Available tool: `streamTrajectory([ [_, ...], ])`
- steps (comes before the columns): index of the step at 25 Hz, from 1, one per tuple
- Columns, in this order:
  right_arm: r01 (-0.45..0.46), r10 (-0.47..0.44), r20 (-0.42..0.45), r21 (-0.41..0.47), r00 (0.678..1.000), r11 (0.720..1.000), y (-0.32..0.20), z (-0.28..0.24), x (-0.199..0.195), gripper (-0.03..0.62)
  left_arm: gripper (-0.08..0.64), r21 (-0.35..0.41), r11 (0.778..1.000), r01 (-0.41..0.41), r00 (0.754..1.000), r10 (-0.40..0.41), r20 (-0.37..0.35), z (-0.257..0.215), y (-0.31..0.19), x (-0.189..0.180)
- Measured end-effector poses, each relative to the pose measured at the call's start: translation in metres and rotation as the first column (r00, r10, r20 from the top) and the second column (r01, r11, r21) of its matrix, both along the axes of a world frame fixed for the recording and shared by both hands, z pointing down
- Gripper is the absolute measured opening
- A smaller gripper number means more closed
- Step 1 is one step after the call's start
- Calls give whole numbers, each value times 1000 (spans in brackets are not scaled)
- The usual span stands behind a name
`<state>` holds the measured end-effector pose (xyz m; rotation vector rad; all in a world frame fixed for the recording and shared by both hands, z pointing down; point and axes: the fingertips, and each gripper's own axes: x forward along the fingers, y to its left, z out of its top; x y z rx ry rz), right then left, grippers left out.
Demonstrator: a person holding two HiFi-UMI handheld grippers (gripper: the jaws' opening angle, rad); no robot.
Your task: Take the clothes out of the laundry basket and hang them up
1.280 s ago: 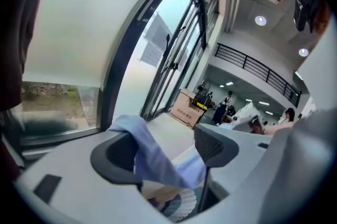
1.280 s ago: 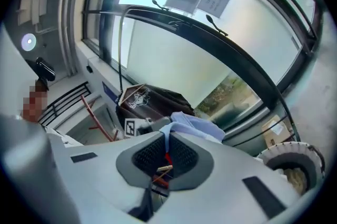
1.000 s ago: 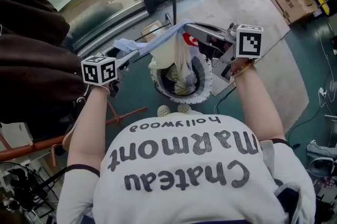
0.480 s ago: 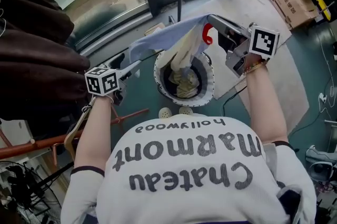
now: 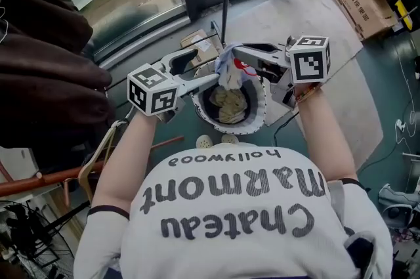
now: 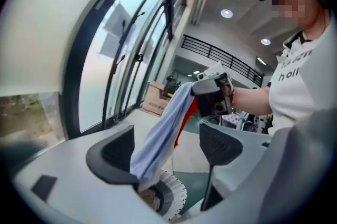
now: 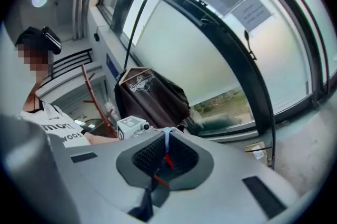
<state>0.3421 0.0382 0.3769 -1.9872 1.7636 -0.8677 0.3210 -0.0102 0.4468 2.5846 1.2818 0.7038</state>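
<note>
Just behind laundry basket (image 5: 260,115), upright pole (image 5: 228,2); leftward, dark garments (image 5: 46,74)

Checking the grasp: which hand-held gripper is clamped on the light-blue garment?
The right hand-held gripper, shut on the light-blue garment. The left hand-held gripper has just been opening its jaws; cloth hangs loose between them.

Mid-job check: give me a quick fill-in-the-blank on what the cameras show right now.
The right gripper is shut on a light ____ garment.
The laundry basket below is not ____; clothes lie inside.
In the head view, dark clothing hangs at the ____ edge.
Missing: blue; empty; left.
</note>
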Motion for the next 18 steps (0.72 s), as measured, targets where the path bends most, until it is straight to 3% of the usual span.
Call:
streamTrajectory([
  [4, 113, -114, -22, -19, 993, 993, -20, 1, -25, 32, 387, 36, 991, -131, 987, 134, -86, -22, 46, -2],
  [5, 123, -124, -27, -26, 992, 992, -22, 2, -28, 32, 346, 55, 987, -150, 984, 155, -93, -22, 51, -3],
  [6, 122, -123, -33, -32, 992, 992, -22, 3, -29, 33, 165, 73, 984, -161, 981, 167, -95, -22, 53, -5],
  [7, 110, -111, -40, -34, 993, 993, -21, 4, -28, 34, 89, 88, 982, -165, 981, 173, -92, -21, 53, -6],
  [8, 88, -90, -48, -34, 995, 995, -20, 6, -26, 34, 64, 100, 981, -166, 981, 174, -85, -20, 53, -7],
  [11, -2, 1, -36, -23, 999, 1000, -10, 16, -15, 71, 57, 142, 981, -128, 988, 139, -67, -18, 45, -2],
  [12, -26, 26, -3, -16, 1000, 1000, -6, 23, -13, 160, 55, 148, 984, -97, 992, 108, -65, -19, 40, 2],
  [13, -39, 40, 41, -14, 998, 999, -2, 33, -13, 211, 55, 140, 988, -62, 996, 71, -63, -22, 33, 6],
  [18, 15, 10, 187, -130, 982, 991, 3, 111, -45, 278, 54, 33, 998, 46, 997, -44, -67, -55, 7, 10],
])
